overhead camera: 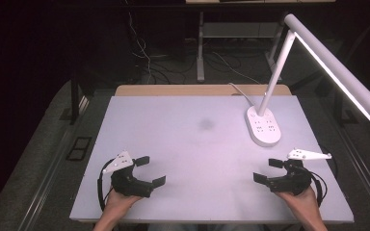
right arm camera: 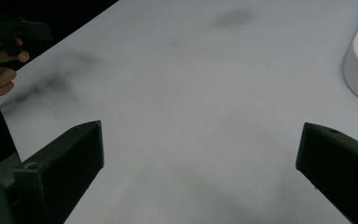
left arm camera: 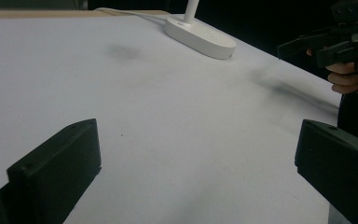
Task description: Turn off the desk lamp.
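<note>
My left gripper [overhead camera: 150,171] rests low over the near left part of the white table top [overhead camera: 192,159], held by a hand, jaws wide apart with nothing between them. In the left gripper view the left gripper [left arm camera: 198,154] has bare table between its black jaws. My right gripper [overhead camera: 268,170] is at the near right, also open and empty, pointing left toward the other one. The right gripper view shows the right gripper [right arm camera: 200,158] spread wide over bare white surface. Across the table in the left gripper view, a hand holds the right gripper [left arm camera: 317,46].
A white desk lamp stands at the back right: its oval base [overhead camera: 263,125] on the table, its lit bar head [overhead camera: 339,70] reaching out over the right edge. A faint dark smudge [overhead camera: 205,124] marks the table's middle. Dark floor and cables lie beyond.
</note>
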{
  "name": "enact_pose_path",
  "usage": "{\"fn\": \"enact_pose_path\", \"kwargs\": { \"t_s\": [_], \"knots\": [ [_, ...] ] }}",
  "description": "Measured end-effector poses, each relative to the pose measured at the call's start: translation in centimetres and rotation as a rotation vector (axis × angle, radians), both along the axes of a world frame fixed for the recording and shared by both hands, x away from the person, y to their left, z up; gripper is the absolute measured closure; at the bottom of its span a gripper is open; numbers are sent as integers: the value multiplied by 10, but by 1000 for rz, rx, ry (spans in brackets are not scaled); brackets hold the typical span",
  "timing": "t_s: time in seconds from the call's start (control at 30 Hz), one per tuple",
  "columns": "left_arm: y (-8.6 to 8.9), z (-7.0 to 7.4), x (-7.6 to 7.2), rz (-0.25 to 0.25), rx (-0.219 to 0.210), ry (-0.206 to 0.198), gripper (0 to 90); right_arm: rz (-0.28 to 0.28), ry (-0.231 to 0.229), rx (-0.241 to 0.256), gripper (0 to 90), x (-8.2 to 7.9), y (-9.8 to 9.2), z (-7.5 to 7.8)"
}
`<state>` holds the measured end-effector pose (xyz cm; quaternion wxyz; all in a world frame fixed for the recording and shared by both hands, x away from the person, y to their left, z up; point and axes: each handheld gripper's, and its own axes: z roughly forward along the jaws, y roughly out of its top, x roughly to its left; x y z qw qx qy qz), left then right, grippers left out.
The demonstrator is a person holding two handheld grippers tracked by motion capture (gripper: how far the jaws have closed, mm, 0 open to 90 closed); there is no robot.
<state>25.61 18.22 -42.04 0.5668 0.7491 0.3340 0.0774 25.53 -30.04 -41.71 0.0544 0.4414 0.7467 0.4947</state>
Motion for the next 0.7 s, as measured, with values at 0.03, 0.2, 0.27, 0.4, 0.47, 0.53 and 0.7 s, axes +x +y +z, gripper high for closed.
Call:
{"fn": "enact_pose_path", "kwargs": {
  "t_s": [0.03, 0.2, 0.27, 0.4, 0.47, 0.53, 0.7],
  "knots": [
    [1, 0, 0, 0, 2, -1, 0, 1, 1, 0, 9, 0, 0, 0],
    [1, 0, 1, 2, 0, -2, 0, 10, 2, -5, 9, 1, 0, 0],
    [1, 0, 0, 1, 1, -2, 0, 9, 5, 3, 9, 0, 0, 0],
    [1, 0, 0, 0, 2, 0, 0, 14, 9, 7, 8, 1, -1, 1],
    [1, 0, 0, -2, 3, -1, 0, 16, 12, 9, 9, 1, -1, 1],
    [0, 0, 0, -4, 5, -2, 0, 19, 16, 11, 9, 1, 0, 2],
    [1, 0, -1, 3, 6, -4, 0, 26, 18, 5, 9, 0, 2, 4]
  ]
}}
